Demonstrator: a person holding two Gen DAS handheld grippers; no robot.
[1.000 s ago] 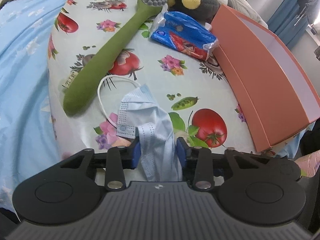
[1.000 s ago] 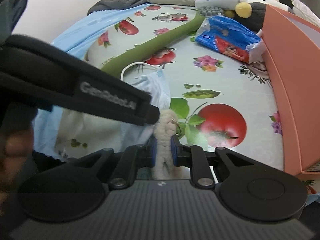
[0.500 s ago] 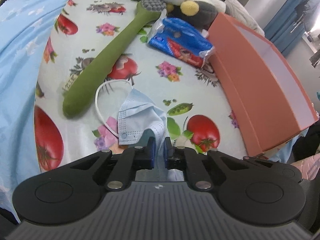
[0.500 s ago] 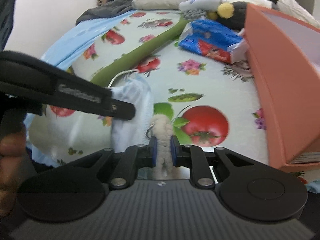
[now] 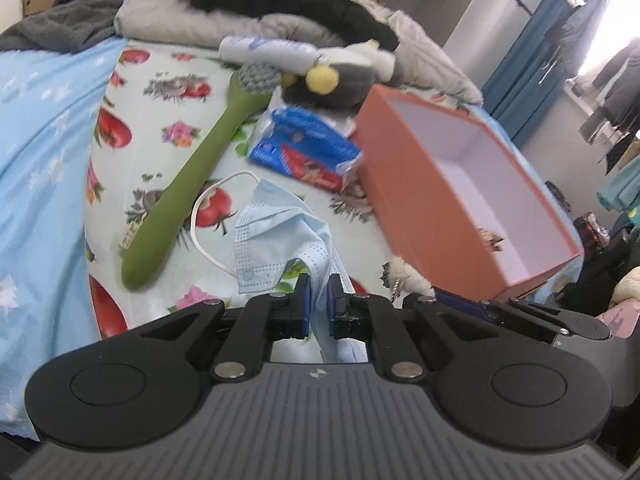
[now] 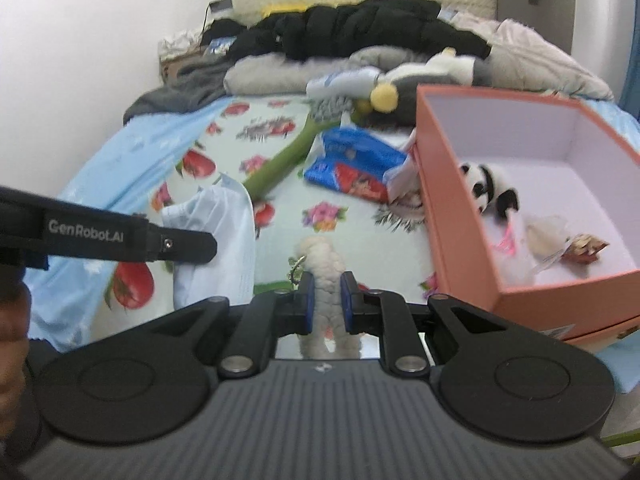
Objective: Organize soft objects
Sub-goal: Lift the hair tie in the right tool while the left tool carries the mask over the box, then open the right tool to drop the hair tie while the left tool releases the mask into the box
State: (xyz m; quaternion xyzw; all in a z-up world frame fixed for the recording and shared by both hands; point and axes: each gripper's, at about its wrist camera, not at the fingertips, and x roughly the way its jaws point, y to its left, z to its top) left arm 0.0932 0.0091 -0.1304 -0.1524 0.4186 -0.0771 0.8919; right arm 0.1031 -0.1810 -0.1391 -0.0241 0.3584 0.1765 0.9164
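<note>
Left gripper (image 5: 317, 294) clamped on face mask (image 5: 280, 236), lifted off tablecloth (image 5: 160, 136). Right gripper (image 6: 324, 286) clamped on fluffy toy (image 6: 322, 264). Beyond, right: orange box (image 6: 452, 216) holding panda toy (image 6: 490, 192). Farther: green brush (image 5: 192, 184), tissue pack (image 5: 304, 148).

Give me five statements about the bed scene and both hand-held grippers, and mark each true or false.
1. The left hand-held gripper is shut on the blue face mask. True.
2. The right hand-held gripper is open and holds nothing. False: it grips a fluffy white toy.
3. The orange box holds a small panda toy. True.
4. The green brush lies inside the box. False: it lies on the fruit-print sheet.
5. The blue packet lies beside the box. True.
</note>
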